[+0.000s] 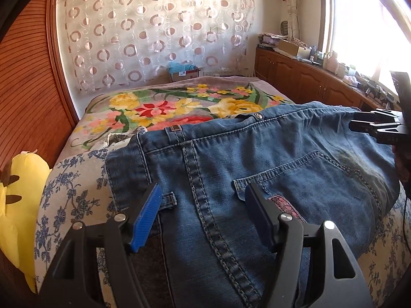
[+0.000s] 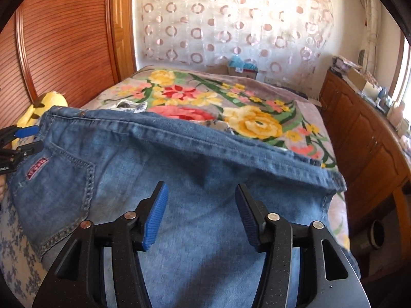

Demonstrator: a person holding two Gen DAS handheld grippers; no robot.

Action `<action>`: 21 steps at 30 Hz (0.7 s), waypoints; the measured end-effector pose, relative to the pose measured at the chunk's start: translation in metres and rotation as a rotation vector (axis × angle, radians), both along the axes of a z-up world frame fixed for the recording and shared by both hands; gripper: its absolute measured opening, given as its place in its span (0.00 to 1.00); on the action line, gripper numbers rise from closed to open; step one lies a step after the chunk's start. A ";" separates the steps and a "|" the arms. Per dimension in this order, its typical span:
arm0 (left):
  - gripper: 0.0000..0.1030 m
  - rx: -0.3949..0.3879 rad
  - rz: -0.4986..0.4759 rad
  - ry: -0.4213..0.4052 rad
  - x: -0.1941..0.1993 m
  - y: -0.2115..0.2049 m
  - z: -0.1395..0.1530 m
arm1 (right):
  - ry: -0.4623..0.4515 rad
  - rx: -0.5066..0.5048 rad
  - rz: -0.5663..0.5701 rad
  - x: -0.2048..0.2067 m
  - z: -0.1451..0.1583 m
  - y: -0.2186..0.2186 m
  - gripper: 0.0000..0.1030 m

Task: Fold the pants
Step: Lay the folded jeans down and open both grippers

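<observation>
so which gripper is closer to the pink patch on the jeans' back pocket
Left. The left gripper hovers open right beside the pink patch, whose edge shows past its right finger. The right gripper is open over plain denim further down the leg, well away from the patch.

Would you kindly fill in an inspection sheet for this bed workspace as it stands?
Surface: bed, floral blanket over blue-patterned sheet.
Job's things: jeans lie spread, back pocket up.
Clutter: yellow plush toy at the edge.
Grippers: left tongs and right tongs open over the denim, gripping nothing.
Cables: thin dark cable beside the jeans.
Surroundings: circle-patterned curtain, cluttered wooden cabinet, bright window.
</observation>
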State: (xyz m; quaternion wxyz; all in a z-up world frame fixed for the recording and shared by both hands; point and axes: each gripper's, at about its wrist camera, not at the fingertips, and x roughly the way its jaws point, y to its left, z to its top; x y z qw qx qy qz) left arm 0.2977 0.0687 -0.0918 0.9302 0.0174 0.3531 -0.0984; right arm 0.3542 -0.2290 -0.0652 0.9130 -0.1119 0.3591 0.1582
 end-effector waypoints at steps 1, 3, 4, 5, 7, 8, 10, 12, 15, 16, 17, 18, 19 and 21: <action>0.65 -0.007 -0.001 0.000 -0.001 0.001 -0.001 | -0.001 -0.005 0.000 0.003 0.000 0.001 0.57; 0.65 -0.012 -0.001 0.001 -0.001 0.001 -0.002 | -0.001 -0.017 0.003 0.010 0.002 0.001 0.58; 0.65 -0.013 -0.001 0.002 -0.002 0.001 -0.003 | 0.000 -0.024 0.010 0.014 0.002 0.002 0.58; 0.65 -0.013 -0.001 0.003 -0.001 0.002 -0.005 | -0.002 -0.039 0.012 0.019 0.002 0.001 0.58; 0.65 -0.014 -0.001 0.007 -0.001 0.002 -0.006 | 0.006 -0.069 -0.002 0.030 -0.001 -0.001 0.58; 0.65 -0.014 -0.001 0.007 -0.001 0.002 -0.007 | 0.013 -0.075 -0.009 0.036 -0.002 -0.002 0.58; 0.65 -0.016 -0.001 0.005 -0.001 0.003 -0.007 | 0.029 -0.084 -0.022 0.046 -0.007 -0.007 0.58; 0.65 -0.017 -0.001 0.004 -0.002 0.002 -0.008 | 0.039 -0.102 -0.030 0.053 -0.010 -0.011 0.58; 0.65 -0.015 0.000 0.006 -0.002 0.002 -0.008 | 0.058 -0.129 -0.026 0.062 -0.017 -0.012 0.58; 0.65 -0.014 0.000 0.006 -0.003 0.002 -0.008 | 0.059 -0.145 -0.029 0.064 -0.019 -0.013 0.58; 0.65 -0.013 0.002 0.007 -0.004 0.002 -0.008 | 0.058 -0.157 -0.031 0.067 -0.020 -0.013 0.58; 0.65 -0.012 0.002 0.007 -0.004 0.002 -0.008 | 0.060 -0.170 -0.033 0.070 -0.022 -0.014 0.58; 0.65 -0.012 0.002 0.006 -0.004 0.002 -0.008 | 0.062 -0.178 -0.036 0.073 -0.024 -0.014 0.58; 0.65 -0.012 0.004 0.005 -0.004 0.002 -0.007 | 0.064 -0.191 -0.049 0.080 -0.026 -0.016 0.58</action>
